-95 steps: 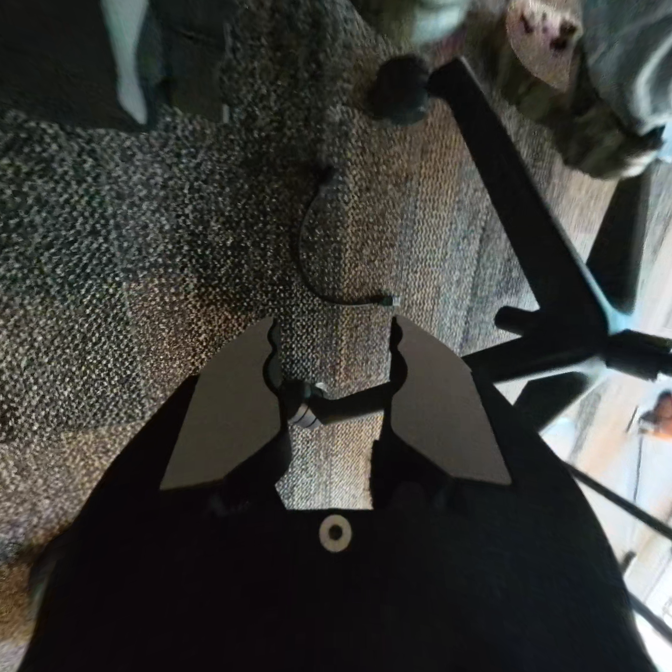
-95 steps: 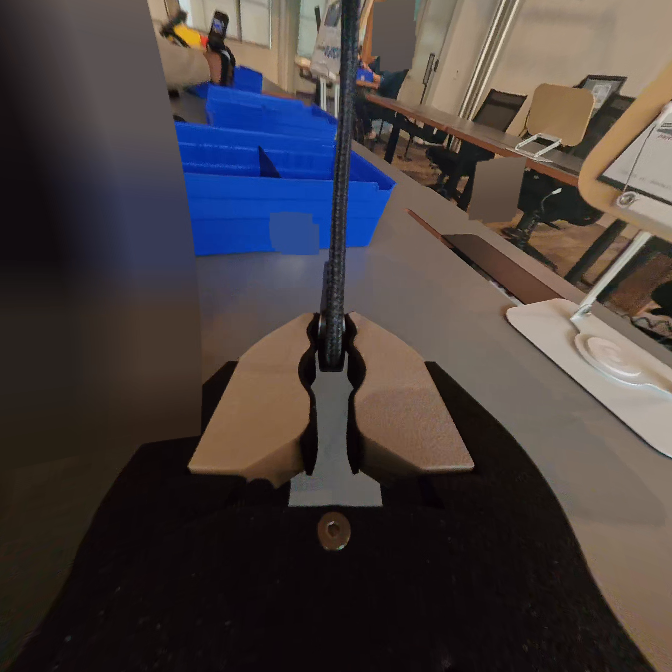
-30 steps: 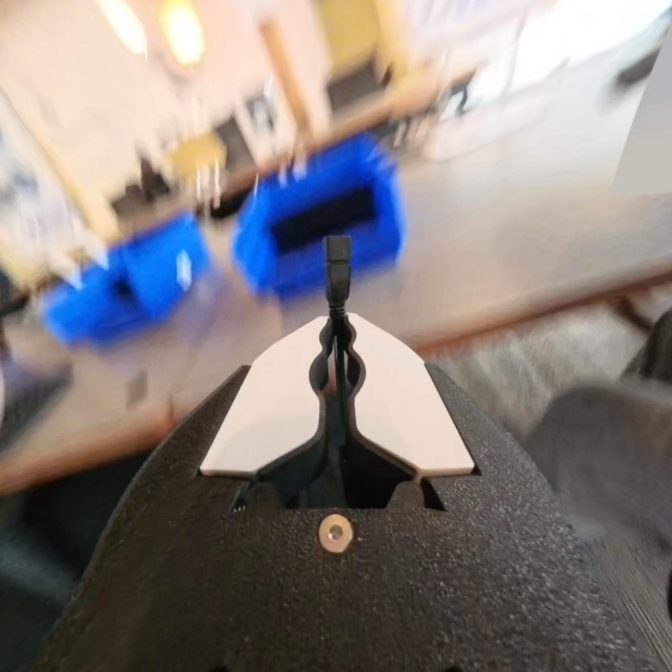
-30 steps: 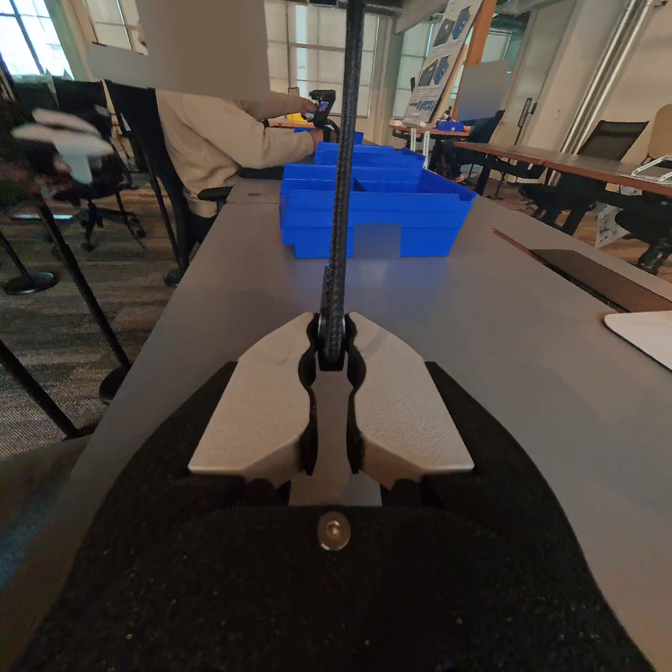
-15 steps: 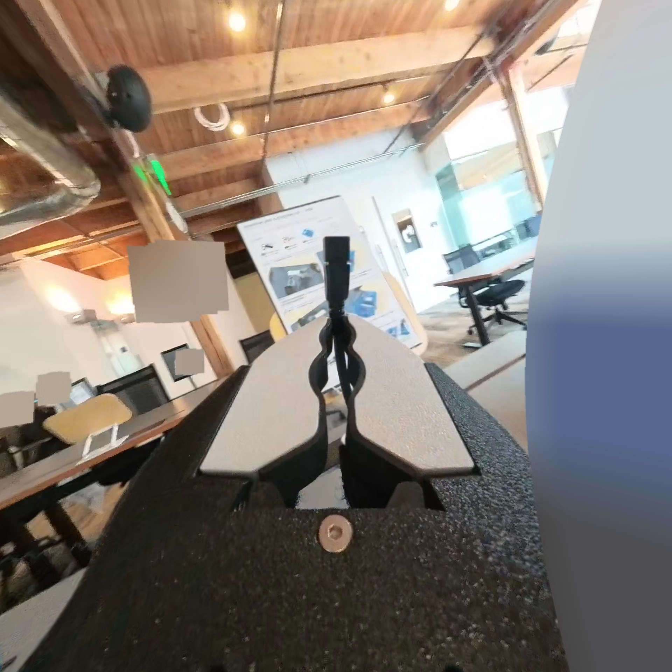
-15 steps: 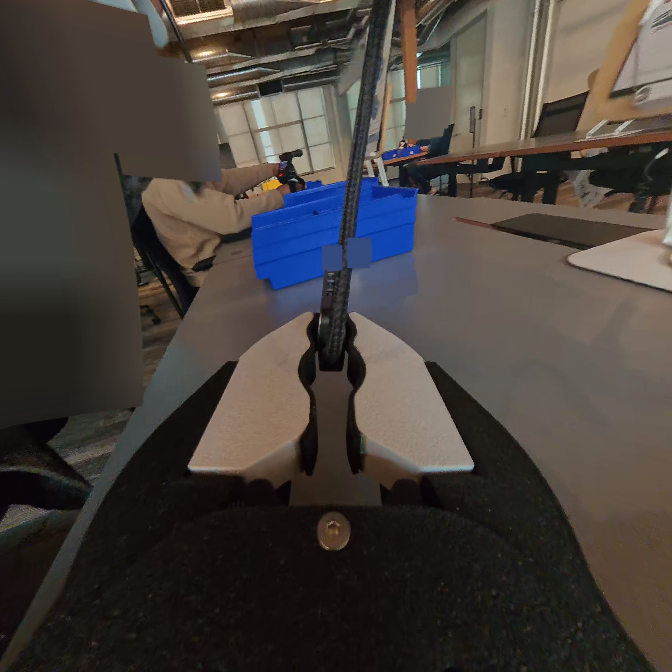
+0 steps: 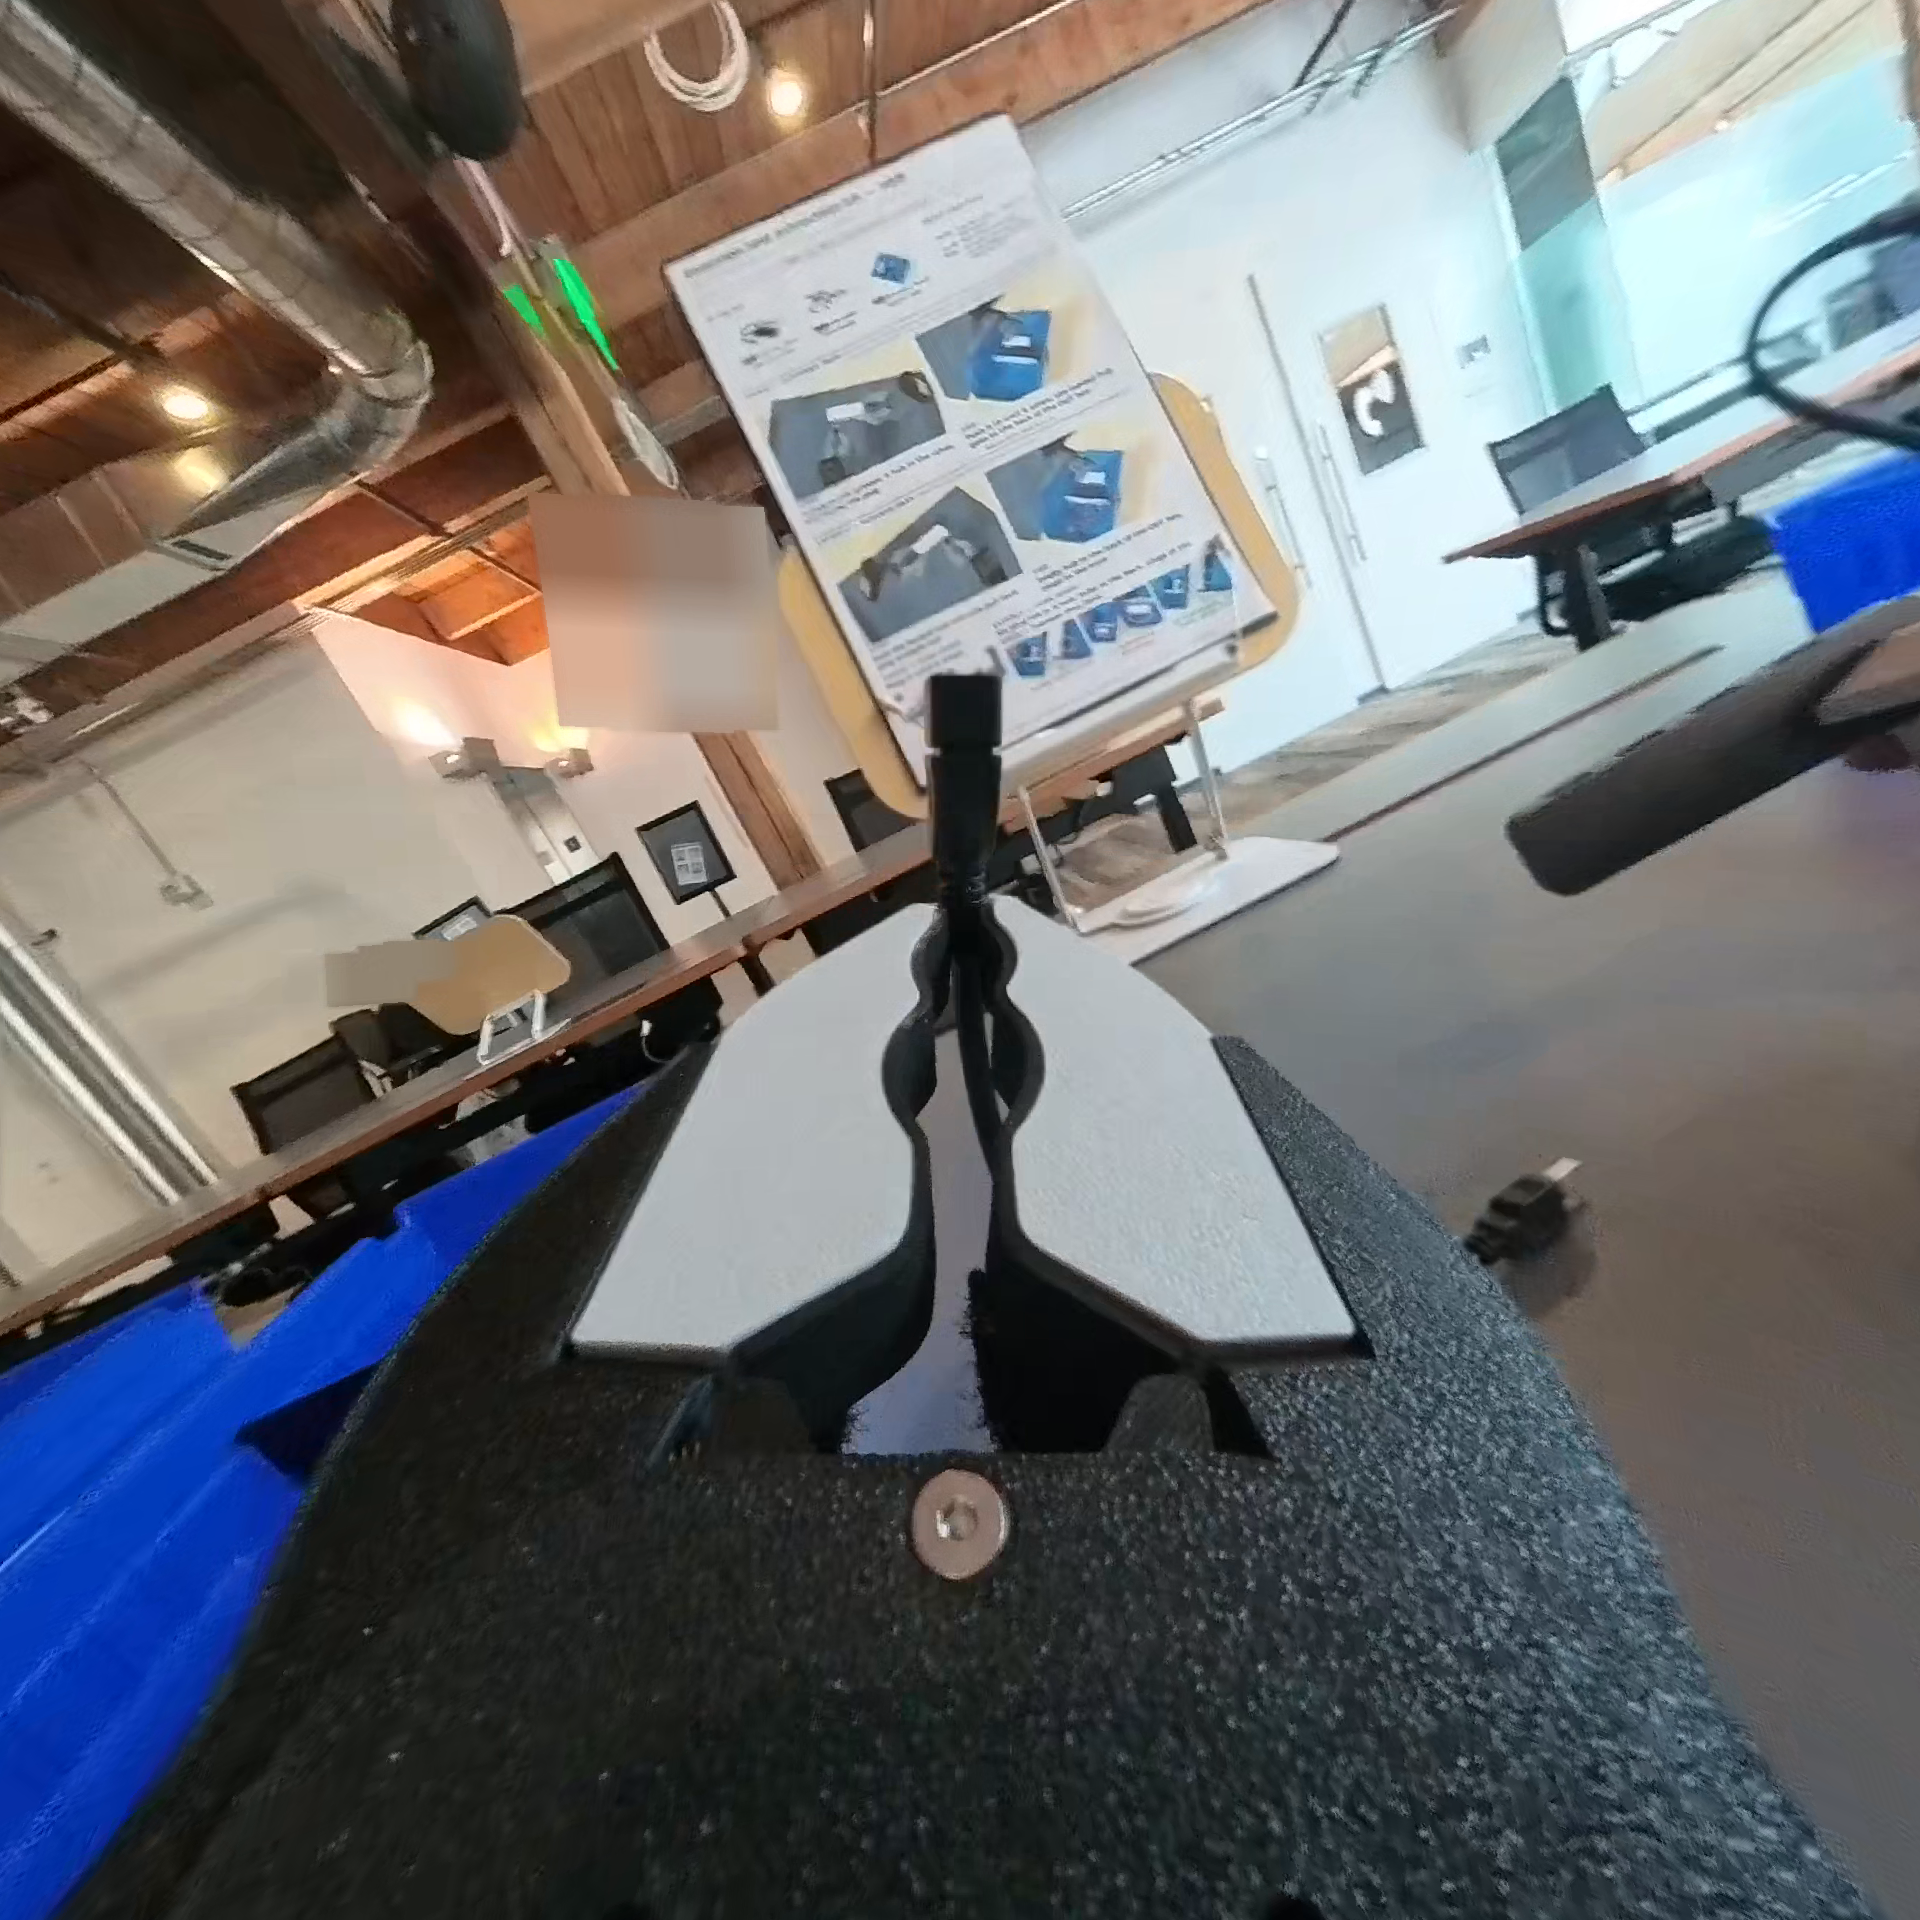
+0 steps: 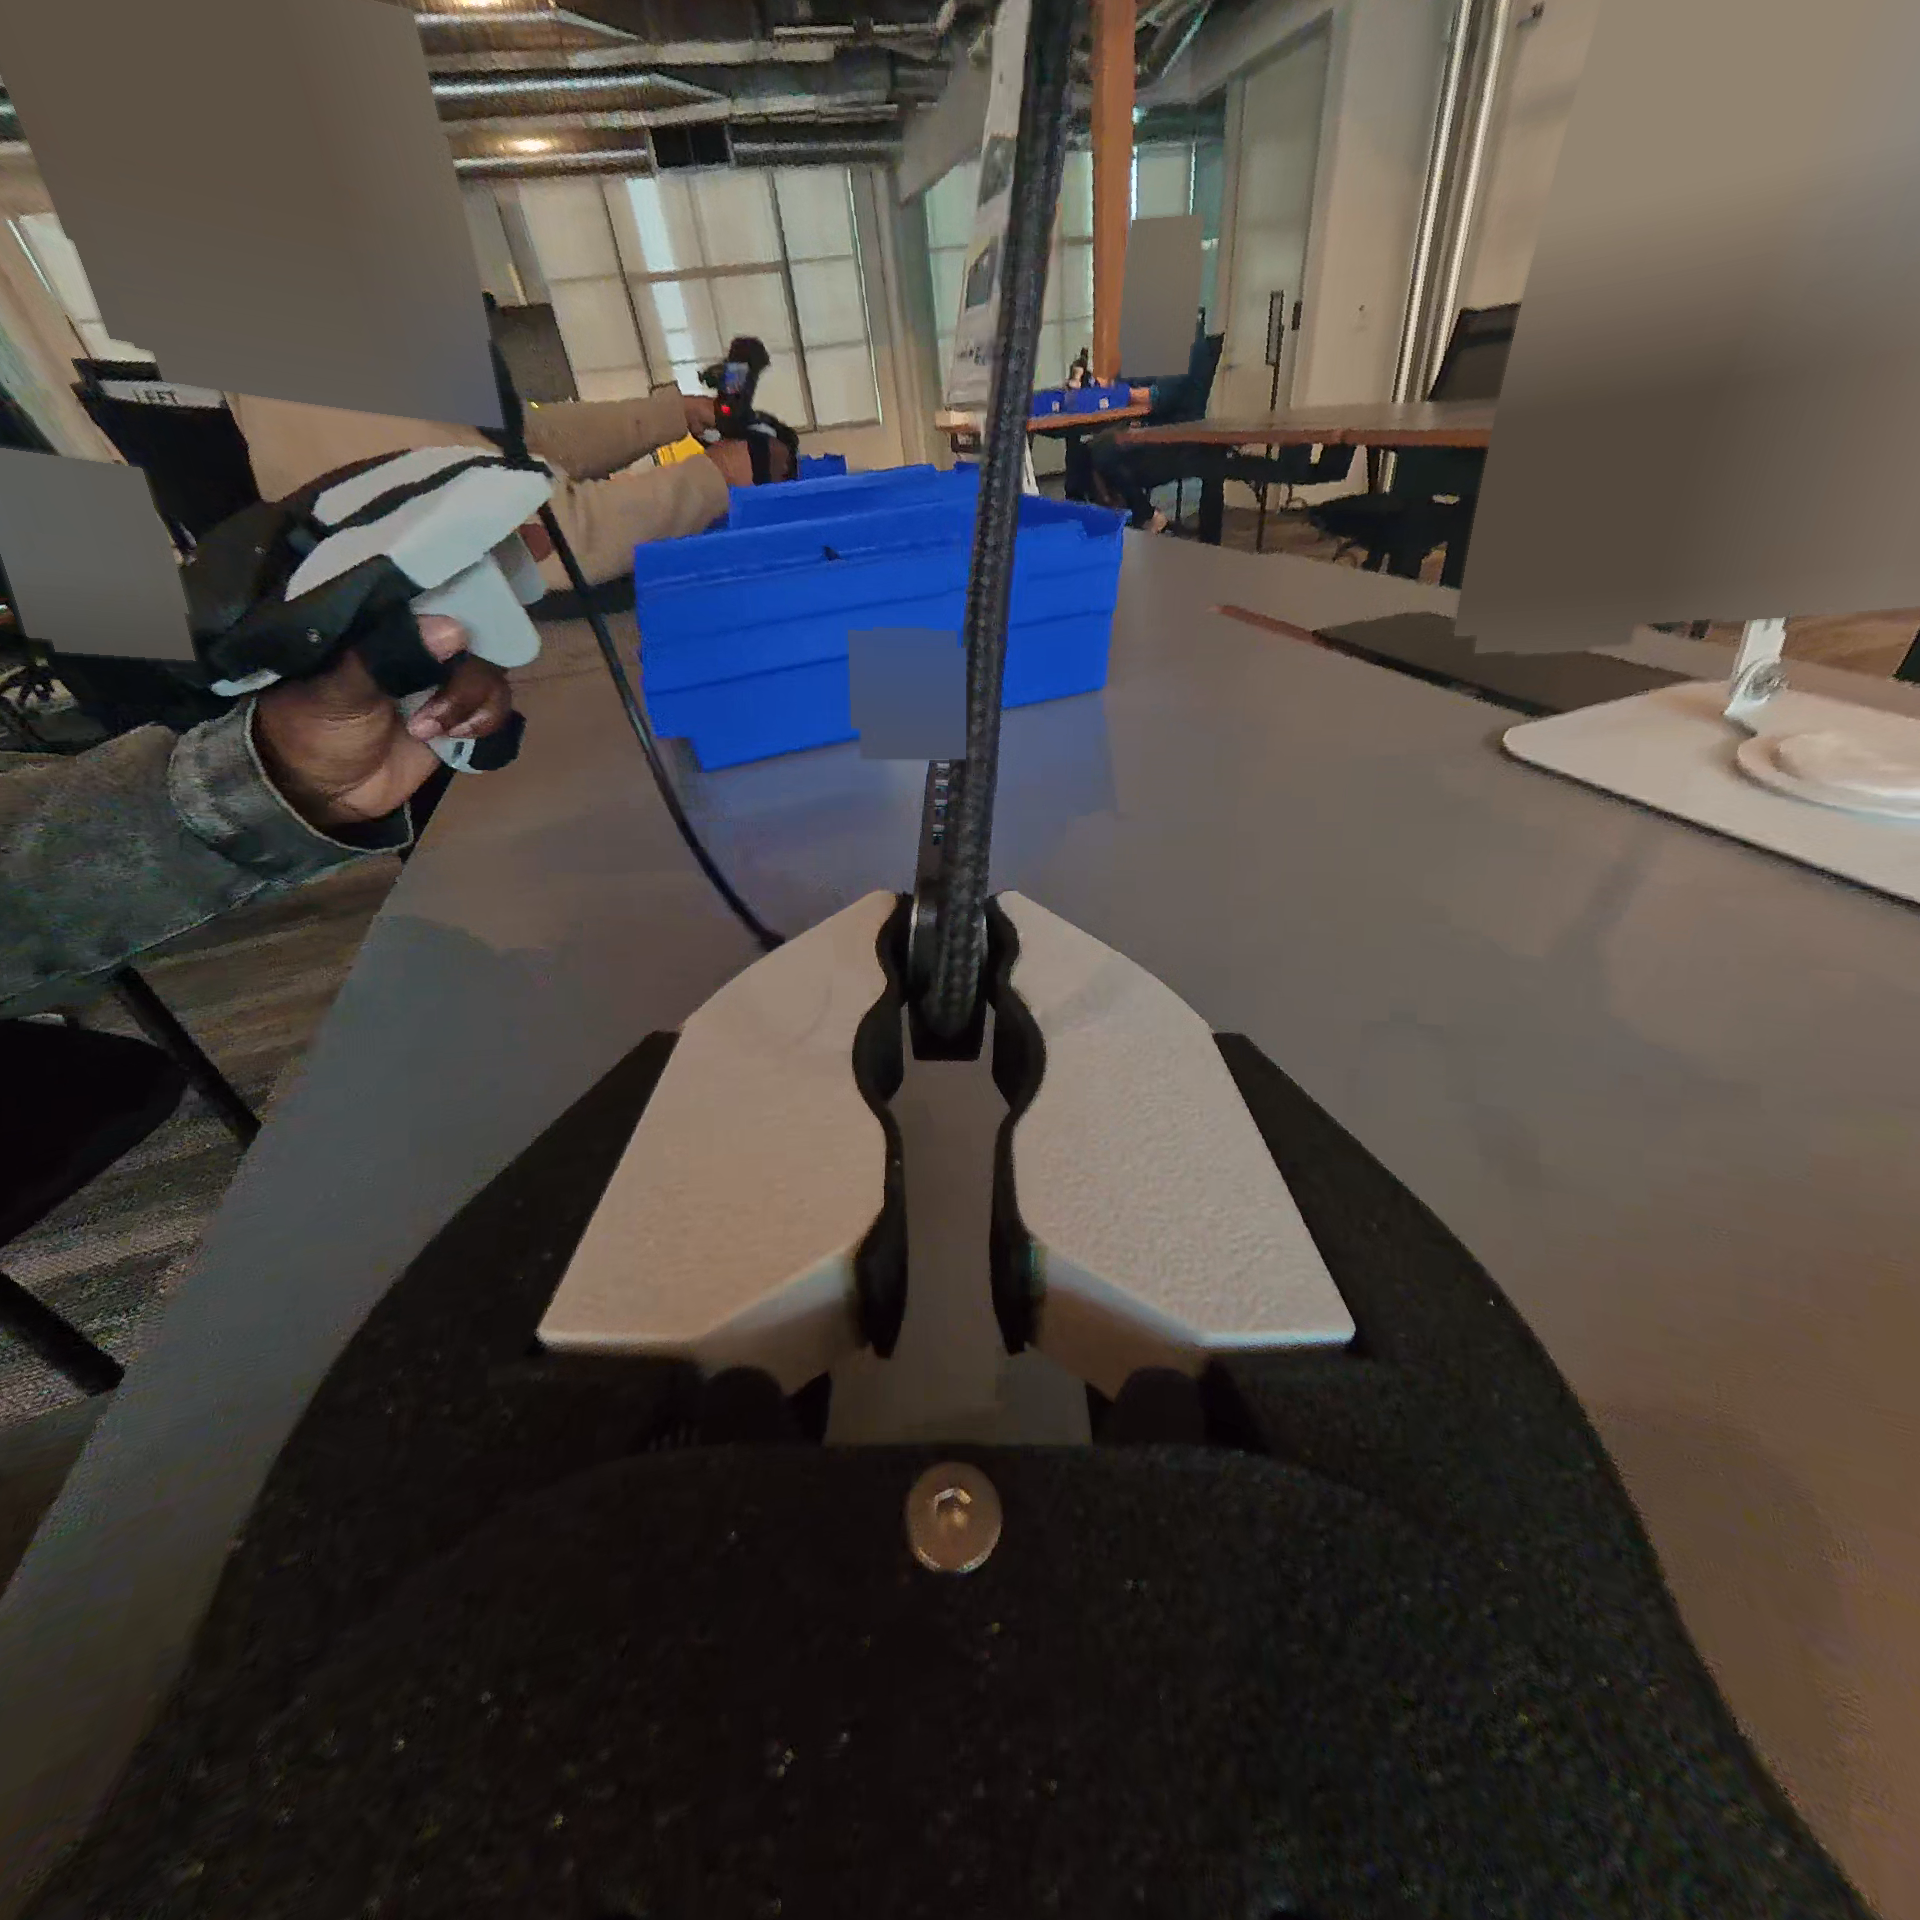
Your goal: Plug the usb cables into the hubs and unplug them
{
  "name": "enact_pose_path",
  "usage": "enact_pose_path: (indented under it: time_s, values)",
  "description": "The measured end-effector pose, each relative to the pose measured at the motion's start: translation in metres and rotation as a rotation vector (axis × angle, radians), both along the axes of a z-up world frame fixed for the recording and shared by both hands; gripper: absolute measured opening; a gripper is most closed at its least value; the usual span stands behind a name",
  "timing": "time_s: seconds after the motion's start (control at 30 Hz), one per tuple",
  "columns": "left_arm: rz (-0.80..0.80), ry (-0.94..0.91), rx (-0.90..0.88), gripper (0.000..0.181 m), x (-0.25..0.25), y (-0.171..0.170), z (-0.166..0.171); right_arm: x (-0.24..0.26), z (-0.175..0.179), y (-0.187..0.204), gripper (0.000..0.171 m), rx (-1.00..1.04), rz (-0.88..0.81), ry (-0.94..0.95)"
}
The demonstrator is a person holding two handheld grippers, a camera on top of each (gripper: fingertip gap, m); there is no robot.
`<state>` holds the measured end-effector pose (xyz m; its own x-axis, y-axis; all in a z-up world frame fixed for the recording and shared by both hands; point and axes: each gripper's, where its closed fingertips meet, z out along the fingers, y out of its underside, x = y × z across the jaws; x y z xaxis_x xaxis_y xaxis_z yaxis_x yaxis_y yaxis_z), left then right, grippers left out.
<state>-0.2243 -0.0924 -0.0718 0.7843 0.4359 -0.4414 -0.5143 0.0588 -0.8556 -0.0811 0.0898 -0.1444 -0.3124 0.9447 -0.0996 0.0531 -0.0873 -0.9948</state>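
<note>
Left gripper (image 7: 961, 920): grey fingers clamped on a thin black USB cable (image 7: 971, 997), its moulded black plug end (image 7: 966, 732) standing upright past the tips. Right gripper (image 8: 948, 925): closed on a flat dark hub with a braided black cord (image 8: 1003, 520) rising out of frame. Grey tabletop (image 8: 1351, 987) below; a loose black connector (image 7: 1522, 1210) lies on it. Farther off, blue plastic bins (image 8: 883, 613).

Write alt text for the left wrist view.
The left gripper is shut on a thin black cable whose plug sticks up past the fingertips. Beyond, a grey table holds a loose connector, a blue bin and an instruction sheet on a stand.
</note>
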Motion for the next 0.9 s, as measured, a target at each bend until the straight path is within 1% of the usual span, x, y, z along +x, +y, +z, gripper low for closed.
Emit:
enact_pose_path:
  time_s: [0.13, 0.2, 0.3, 0.4, 0.47, 0.53, 0.6, 0.7, 0.77, 0.9]
  values:
    - [-0.093, -0.032, -0.056, 0.005, 0.003, -0.002, -0.022, -0.006, -0.004, 0.001, 0.011, -0.019, 0.004, -0.015]
    - [-0.114, -0.037, -0.093, 0.005, -0.004, -0.001, -0.033, -0.009, -0.004, 0.003, 0.011, -0.027, 0.012, -0.013]
    - [-0.093, -0.096, -0.135, 0.005, -0.022, 0.003, -0.045, -0.014, -0.007, 0.007, 0.011, -0.022, 0.024, -0.038]
    - [-0.026, -0.091, -0.162, 0.005, -0.031, 0.004, -0.052, -0.014, -0.007, 0.007, 0.011, -0.01, 0.03, -0.046]
    - [-0.02, -0.065, -0.158, 0.005, -0.024, 0.005, -0.051, -0.012, -0.007, 0.002, 0.011, 0.016, 0.045, -0.061]
    - [0.01, -0.035, -0.175, 0.005, -0.019, 0.007, -0.051, -0.008, -0.008, -0.002, 0.011, 0.085, 0.044, -0.081]
    - [0.013, -0.054, -0.192, 0.005, -0.012, 0.009, -0.052, -0.006, -0.006, -0.002, 0.011, 0.14, 0.024, -0.071]
    - [0.032, -0.128, -0.28, 0.005, -0.009, 0.015, -0.056, -0.004, -0.007, -0.001, 0.011, 0.14, 0.016, -0.091]
    - [0.051, -0.214, -0.443, 0.005, -0.014, 0.022, -0.073, -0.002, -0.012, 0.001, 0.011, 0.172, 0.004, -0.112]
    - [0.025, -0.292, -0.585, 0.005, -0.021, 0.039, -0.088, 0.006, -0.009, -0.004, 0.011, 0.206, 0.007, -0.07]
